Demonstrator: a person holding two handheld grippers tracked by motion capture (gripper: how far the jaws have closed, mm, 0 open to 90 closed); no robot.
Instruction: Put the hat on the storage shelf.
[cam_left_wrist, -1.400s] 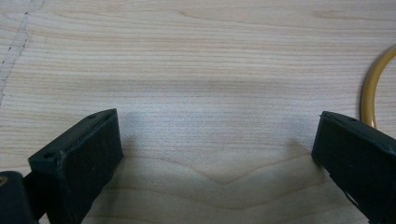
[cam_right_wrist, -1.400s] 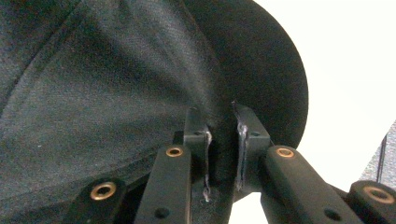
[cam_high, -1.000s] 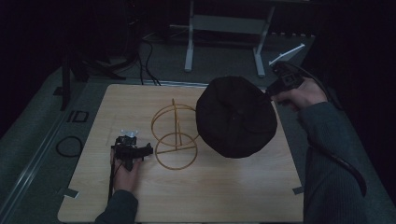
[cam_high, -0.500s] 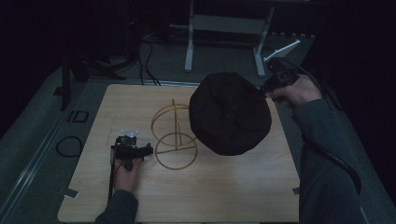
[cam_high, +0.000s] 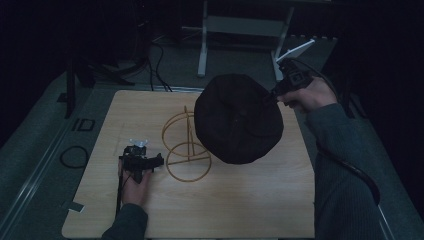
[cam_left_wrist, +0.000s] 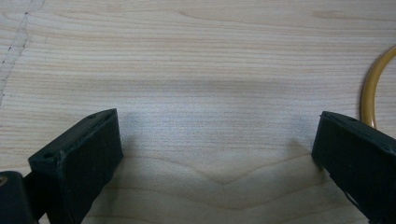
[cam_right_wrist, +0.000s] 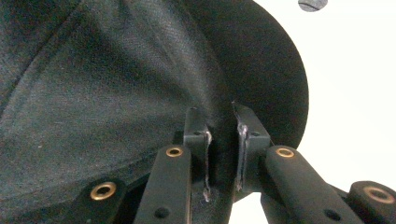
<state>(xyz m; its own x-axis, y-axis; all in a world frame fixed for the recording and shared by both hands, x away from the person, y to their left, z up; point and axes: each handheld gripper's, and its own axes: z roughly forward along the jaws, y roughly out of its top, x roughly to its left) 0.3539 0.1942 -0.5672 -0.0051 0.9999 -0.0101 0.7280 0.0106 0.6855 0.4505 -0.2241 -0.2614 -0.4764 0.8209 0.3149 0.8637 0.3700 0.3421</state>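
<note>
While my right tongs (cam_high: 274, 95) pinch the edge of the black hat (cam_high: 238, 119), the hat hangs tilted above the worktop (cam_high: 240, 210), its crown facing up toward the high camera and leaning left over the yellow wire stand (cam_high: 186, 150). It looks round, so I see no clear long axis. In the right gripper view the jaws sit nearly closed with a fold of the dark fabric (cam_right_wrist: 116, 84) squeezed between them. My left tongs (cam_high: 150, 162) rest low on the worktop just beside the stand's base ring, jaws spread wide and holding nothing; the left gripper view shows bare wood (cam_left_wrist: 201, 70) and a sliver of yellow ring (cam_left_wrist: 373, 88). Dim light hides the hat's brim detail, and the hat covers the stand's right side. Since half a second ago the hat has drifted left, nearer the stand.
</note>
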